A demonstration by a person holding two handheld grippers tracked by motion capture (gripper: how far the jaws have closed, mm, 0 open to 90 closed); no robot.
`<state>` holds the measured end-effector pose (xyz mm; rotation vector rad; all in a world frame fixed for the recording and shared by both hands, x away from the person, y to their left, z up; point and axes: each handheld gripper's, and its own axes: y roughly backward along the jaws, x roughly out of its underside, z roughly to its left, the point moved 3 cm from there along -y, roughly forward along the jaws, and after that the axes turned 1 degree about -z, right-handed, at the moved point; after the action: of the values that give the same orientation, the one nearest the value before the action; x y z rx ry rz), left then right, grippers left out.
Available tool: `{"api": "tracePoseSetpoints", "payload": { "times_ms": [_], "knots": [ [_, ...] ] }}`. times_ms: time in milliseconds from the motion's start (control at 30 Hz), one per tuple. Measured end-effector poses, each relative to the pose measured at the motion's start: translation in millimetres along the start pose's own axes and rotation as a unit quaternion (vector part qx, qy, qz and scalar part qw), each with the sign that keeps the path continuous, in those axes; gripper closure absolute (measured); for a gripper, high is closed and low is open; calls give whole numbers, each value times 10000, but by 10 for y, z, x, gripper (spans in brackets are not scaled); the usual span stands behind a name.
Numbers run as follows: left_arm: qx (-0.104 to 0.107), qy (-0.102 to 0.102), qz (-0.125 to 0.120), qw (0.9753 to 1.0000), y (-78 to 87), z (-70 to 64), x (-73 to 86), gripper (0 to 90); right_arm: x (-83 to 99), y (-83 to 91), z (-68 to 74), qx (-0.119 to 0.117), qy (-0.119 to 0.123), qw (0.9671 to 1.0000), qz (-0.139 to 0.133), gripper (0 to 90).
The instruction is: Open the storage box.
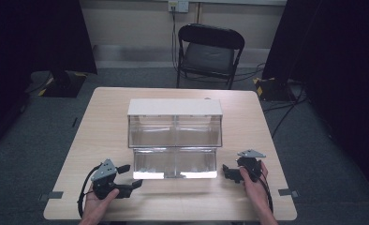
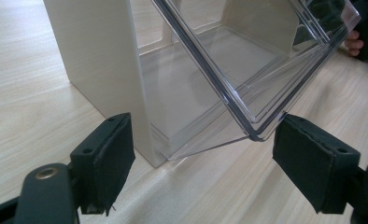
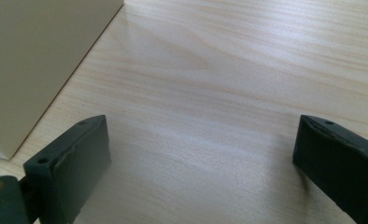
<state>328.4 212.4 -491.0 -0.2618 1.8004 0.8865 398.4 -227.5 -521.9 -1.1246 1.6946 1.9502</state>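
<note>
1. Left gripper (image 1: pixel 129 180) near the left corner of the clear drawer (image 1: pixel 175 163), fingers wide, holding nothing.
2. Right gripper (image 1: pixel 230 172) just right of the drawer, fingers wide too, empty.
3. Drawer tipped open between both, long side running left to right.
4. Behind it, white cabinet (image 1: pixel 175 107) mid tabletop (image 1: pixel 103 112).

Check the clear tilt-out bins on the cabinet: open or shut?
Open. The clear bins tip forward out of the white cabinet, and look empty; the left gripper has its jaws apart beside one corner.
</note>
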Motion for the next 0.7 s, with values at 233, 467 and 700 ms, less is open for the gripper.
{"api": "tracePoseSetpoints", "payload": {
  "times_ms": [233, 467, 700],
  "knots": [
    [174, 59, -81, 9998, 2, -4, -11, 208, 0, 0, 0, -1, 0, 10000, 0, 32],
    [163, 61, -81, 9998, -9, -7, -15, 203, 0, 0, 0, 0, 4, 10000, -1, 32],
    [216, 55, -120, 9997, 5, -8, -28, 193, 0, 0, 0, 0, -1, 10000, 1, 32]
  ]
}}
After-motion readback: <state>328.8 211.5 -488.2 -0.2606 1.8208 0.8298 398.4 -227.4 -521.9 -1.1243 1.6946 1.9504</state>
